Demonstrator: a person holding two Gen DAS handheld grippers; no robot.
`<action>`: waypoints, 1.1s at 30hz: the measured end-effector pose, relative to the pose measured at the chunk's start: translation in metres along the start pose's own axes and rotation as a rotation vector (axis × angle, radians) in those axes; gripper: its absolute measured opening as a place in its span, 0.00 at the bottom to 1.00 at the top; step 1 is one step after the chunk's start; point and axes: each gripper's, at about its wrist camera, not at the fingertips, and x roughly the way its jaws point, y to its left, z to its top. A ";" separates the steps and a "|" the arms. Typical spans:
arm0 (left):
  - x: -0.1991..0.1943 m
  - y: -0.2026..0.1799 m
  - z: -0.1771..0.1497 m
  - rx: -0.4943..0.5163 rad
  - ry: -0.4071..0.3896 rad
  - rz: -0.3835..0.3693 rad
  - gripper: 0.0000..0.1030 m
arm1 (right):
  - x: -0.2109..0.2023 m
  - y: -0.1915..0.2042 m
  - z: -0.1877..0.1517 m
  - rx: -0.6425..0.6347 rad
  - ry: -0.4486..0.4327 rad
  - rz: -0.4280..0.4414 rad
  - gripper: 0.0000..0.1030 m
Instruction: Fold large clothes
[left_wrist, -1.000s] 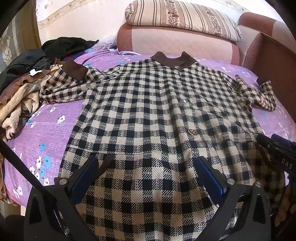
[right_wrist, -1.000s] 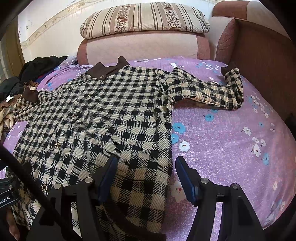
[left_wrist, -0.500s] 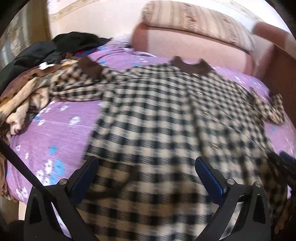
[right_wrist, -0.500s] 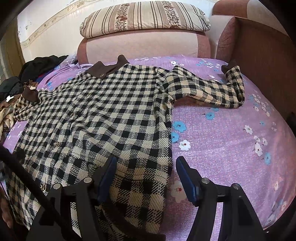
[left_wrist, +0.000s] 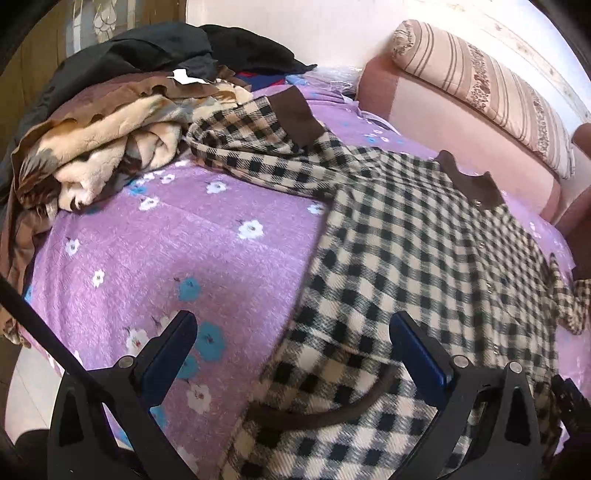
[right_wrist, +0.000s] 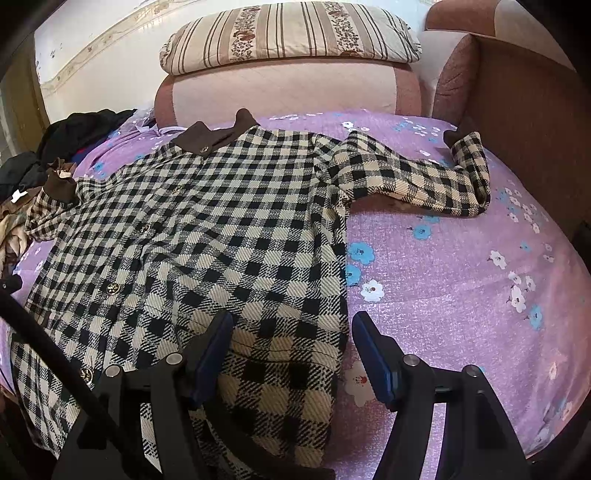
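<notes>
We see coat (right_wrist: 229, 236): coarse woven checked cloth, matt | bedsheet (right_wrist: 461, 288): smooth printed cloth | blanket (left_wrist: 107, 144): fuzzy fleece

Bright daylight, fisheye-warped, dark-vignetted edges

Black-and-cream checked coat (right_wrist: 229, 236) with brown collar (right_wrist: 218, 134); purple floral bedsheet (right_wrist: 461, 280); striped pillow (right_wrist: 291, 35).

No text, label, brand or number can be read — none anywhere.
</notes>
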 end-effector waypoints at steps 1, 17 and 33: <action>-0.005 -0.003 -0.002 0.008 0.000 -0.006 1.00 | -0.003 0.001 0.001 -0.004 -0.009 -0.002 0.70; -0.149 -0.040 -0.064 0.197 -0.095 -0.103 1.00 | -0.124 0.012 -0.033 -0.029 -0.217 -0.003 0.72; -0.246 -0.028 -0.039 0.190 -0.294 -0.121 1.00 | -0.272 0.031 -0.002 -0.071 -0.491 0.060 0.81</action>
